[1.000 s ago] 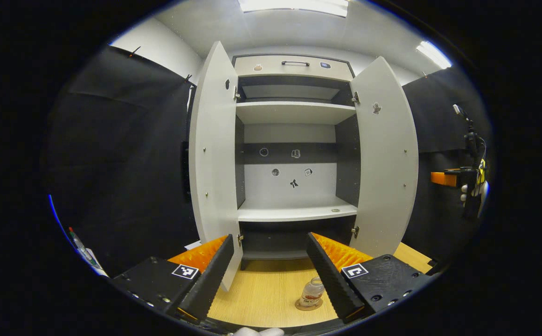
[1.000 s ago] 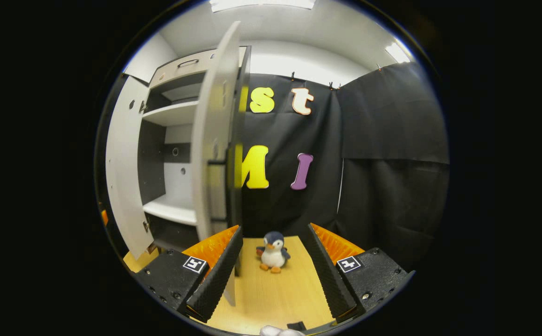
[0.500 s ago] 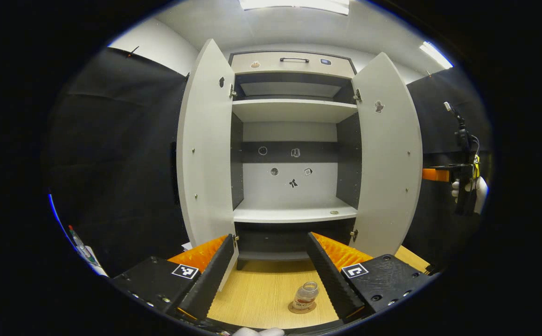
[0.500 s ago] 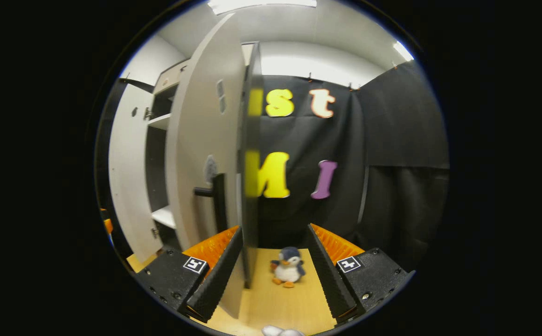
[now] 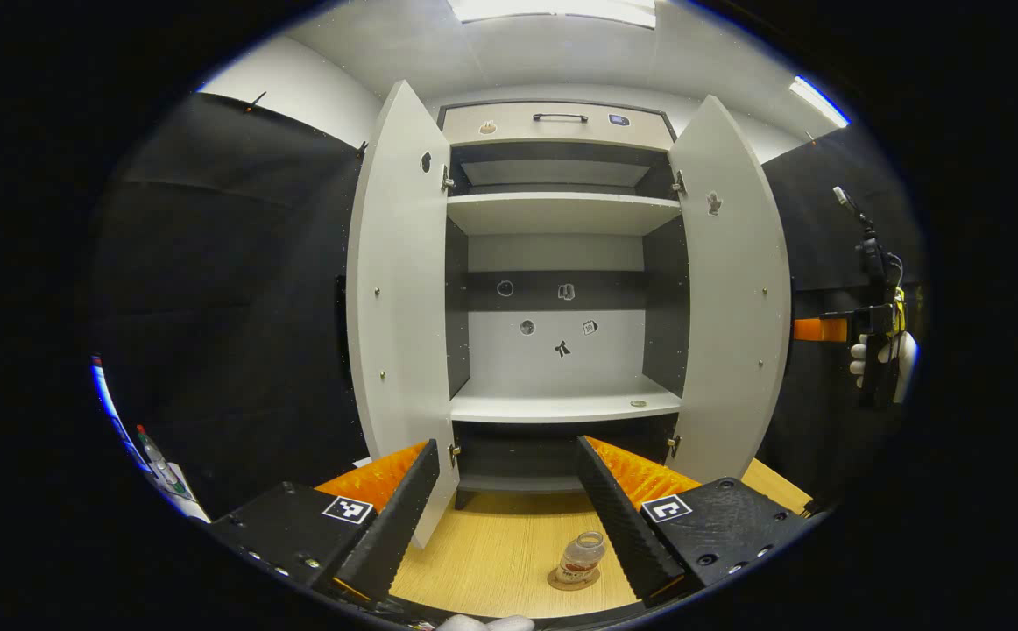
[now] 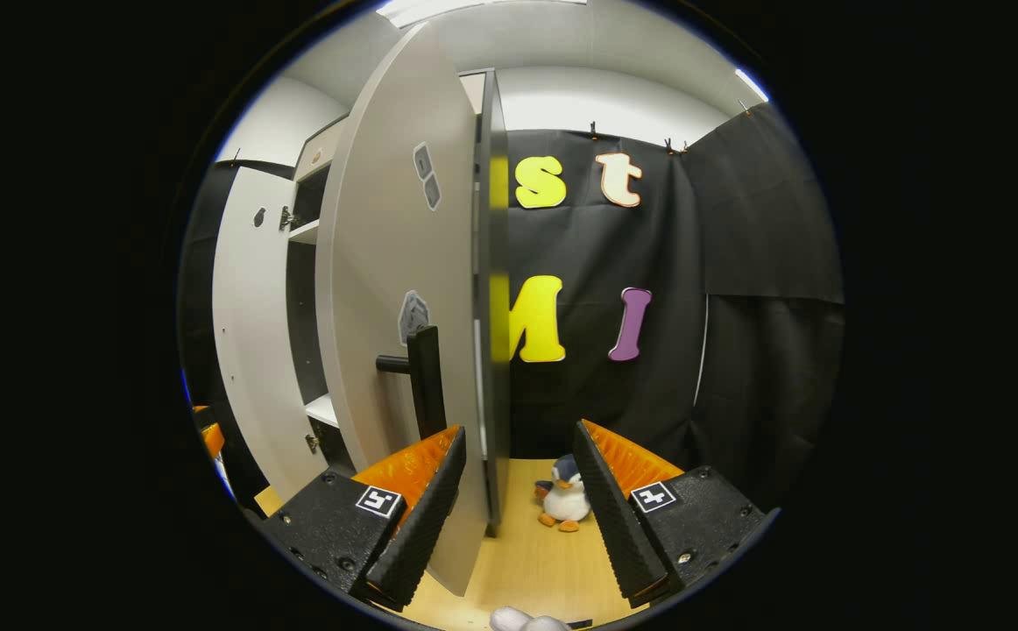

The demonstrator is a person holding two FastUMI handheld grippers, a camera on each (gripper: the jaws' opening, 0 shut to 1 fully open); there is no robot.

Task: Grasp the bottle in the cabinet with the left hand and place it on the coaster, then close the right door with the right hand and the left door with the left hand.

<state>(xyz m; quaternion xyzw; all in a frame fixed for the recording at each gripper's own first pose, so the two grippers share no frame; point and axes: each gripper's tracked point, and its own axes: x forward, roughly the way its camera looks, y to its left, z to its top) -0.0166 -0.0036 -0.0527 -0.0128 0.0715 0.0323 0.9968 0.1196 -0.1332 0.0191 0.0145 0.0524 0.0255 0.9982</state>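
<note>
Bottle (image 5: 581,557) stands on the coaster (image 5: 572,580), just ahead between the spread left gripper (image 5: 509,517); the right gripper (image 6: 518,517), spread too, should press flat beside the right door (image 6: 395,289) handle (image 6: 426,381), pushing steadily

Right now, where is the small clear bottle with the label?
In the left gripper view, the small clear bottle stands upright on the round brown coaster on the wooden tabletop, in front of the open white cabinet, beside the left gripper's right finger.
</note>
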